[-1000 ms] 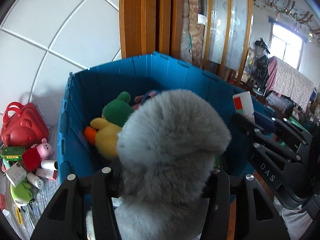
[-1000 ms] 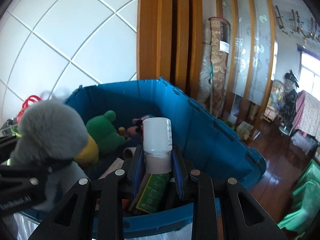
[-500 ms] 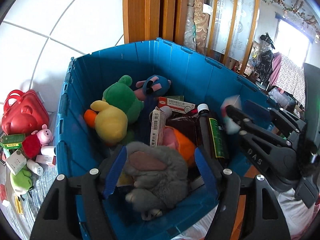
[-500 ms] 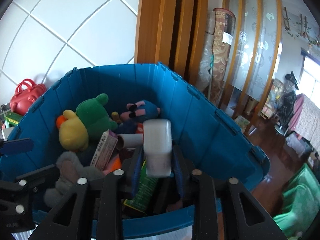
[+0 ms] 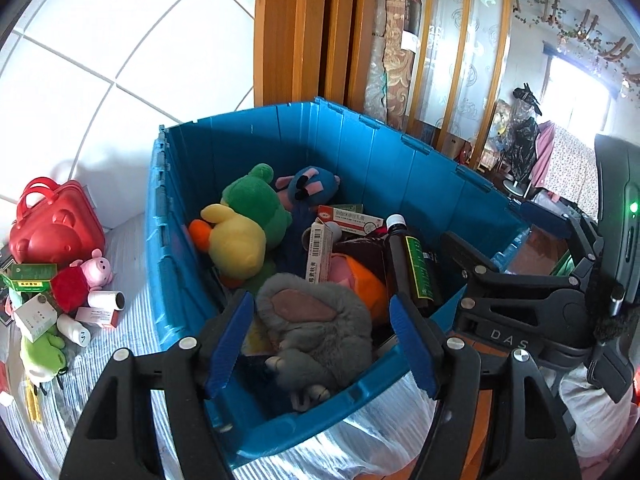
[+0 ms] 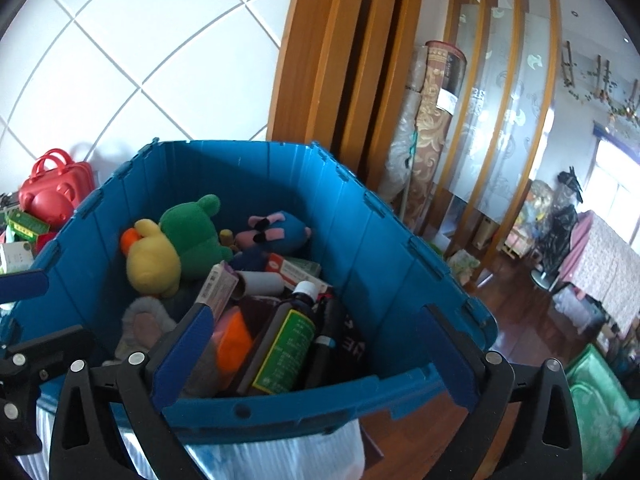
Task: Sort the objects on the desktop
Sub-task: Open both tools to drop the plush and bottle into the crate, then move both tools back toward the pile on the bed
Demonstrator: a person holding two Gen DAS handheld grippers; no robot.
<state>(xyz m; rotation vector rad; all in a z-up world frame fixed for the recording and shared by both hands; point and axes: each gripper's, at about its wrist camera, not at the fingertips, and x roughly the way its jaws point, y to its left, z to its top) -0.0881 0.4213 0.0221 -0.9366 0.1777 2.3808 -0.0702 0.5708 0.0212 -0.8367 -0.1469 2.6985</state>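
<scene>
A blue bin (image 5: 160,208) (image 6: 400,216) holds plush toys, medicine boxes and a brown bottle (image 5: 416,264) (image 6: 288,340). A grey plush (image 5: 320,328) (image 6: 144,324) lies loose in its near corner. My left gripper (image 5: 320,304) hovers above that plush, open, pads clear of it. My right gripper (image 6: 318,312) hangs over the bin's near right side; its jaws are opening wide with nothing held between them. Each gripper shows in the other's view, the right one (image 5: 500,292) and the left one (image 6: 24,280). The white bottle is not visible.
Left of the bin, on a striped cloth, lie a red case (image 5: 56,228), a pink pig plush (image 5: 80,280), a green plush (image 5: 40,348), small boxes and white bottles. Tiled wall and wooden frame stand behind. A green basket (image 6: 600,400) sits on the floor at right.
The left gripper let go of the grey plush, which dropped into the bin. The right jaws spread and the white bottle left them.
</scene>
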